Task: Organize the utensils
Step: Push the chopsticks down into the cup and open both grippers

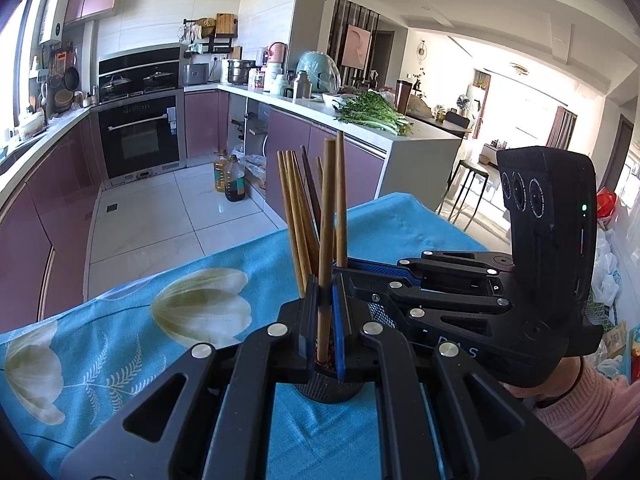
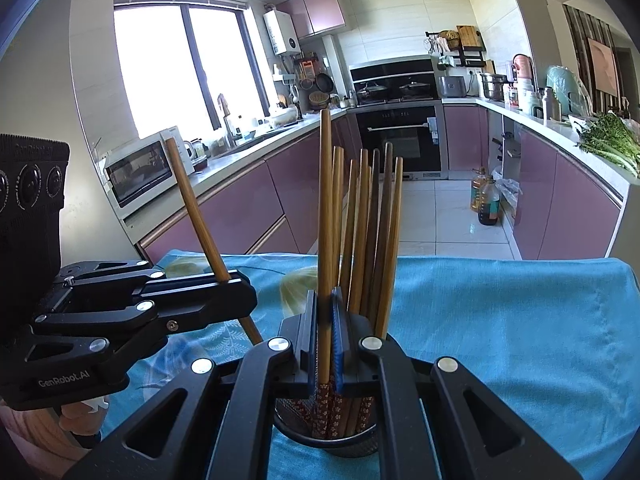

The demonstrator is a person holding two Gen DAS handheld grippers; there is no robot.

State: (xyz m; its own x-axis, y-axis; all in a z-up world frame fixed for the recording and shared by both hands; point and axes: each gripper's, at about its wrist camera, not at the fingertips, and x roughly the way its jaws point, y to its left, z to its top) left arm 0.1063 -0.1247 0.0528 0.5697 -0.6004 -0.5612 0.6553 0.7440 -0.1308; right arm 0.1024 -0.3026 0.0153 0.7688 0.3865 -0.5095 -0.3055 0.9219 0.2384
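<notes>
A black mesh holder (image 2: 326,440) stands on the blue flowered cloth (image 2: 500,320) with several wooden chopsticks (image 2: 372,220) upright in it. My right gripper (image 2: 325,296) is shut on one upright chopstick (image 2: 325,200), whose patterned lower end reaches into the holder. My left gripper (image 1: 325,284) is shut on another chopstick (image 1: 327,208), its lower end just above the holder (image 1: 328,390). In the right wrist view the left gripper (image 2: 236,284) comes in from the left with its chopstick (image 2: 196,208) tilted. In the left wrist view the right gripper (image 1: 340,270) reaches in from the right.
The cloth (image 1: 120,340) covers a table whose far edge faces a tiled kitchen floor. Purple cabinets line both sides, with an oven at the back. Oil bottles (image 2: 486,200) stand on the floor. Greens (image 1: 372,114) lie on the counter. A pink sleeve (image 1: 580,404) shows behind the right gripper.
</notes>
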